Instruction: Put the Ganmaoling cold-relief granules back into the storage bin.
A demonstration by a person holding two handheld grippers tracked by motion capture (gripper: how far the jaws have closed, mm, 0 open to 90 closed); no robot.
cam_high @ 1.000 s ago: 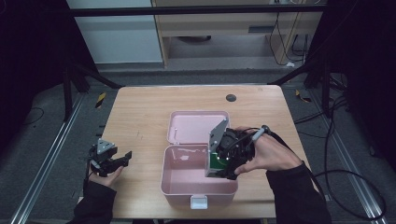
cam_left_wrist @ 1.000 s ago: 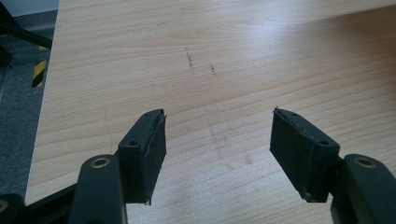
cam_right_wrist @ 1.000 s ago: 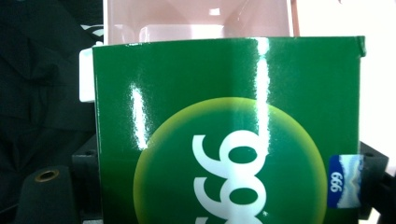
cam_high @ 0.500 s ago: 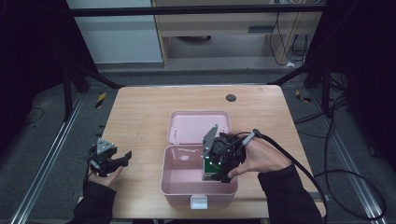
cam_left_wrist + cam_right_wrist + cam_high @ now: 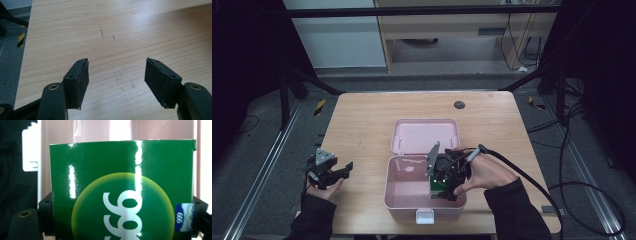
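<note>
High view: a wooden counter (image 5: pixel 377 120) carries an open pink box (image 5: pixel 404 192) near its front edge, its lid (image 5: pixel 424 135) laid back flat behind it and a white latch (image 5: pixel 424 216) on the front wall. The right gripper (image 5: pixel 443 186) reaches down into the box's right side, held by the right hand (image 5: pixel 484 172), with a green carton (image 5: pixel 439 184) just showing under it inside the box. A small dark disc (image 5: pixel 459 104) sits far back on the counter. The left gripper (image 5: pixel 343 171) hangs at the counter's left edge, well apart from the box, in the left hand (image 5: pixel 324 190). Left gripper view: its fingers (image 5: pixel 77 82) stand wide apart over bare wood, nothing between them. Right gripper view: the glossy green carton (image 5: pixel 120 182), printed with a yellow-green circle and white numerals, sits between the fingers (image 5: pixel 46 216), which are clamped on its two sides; pink box wall (image 5: pixel 100 130) shows behind it.
</note>
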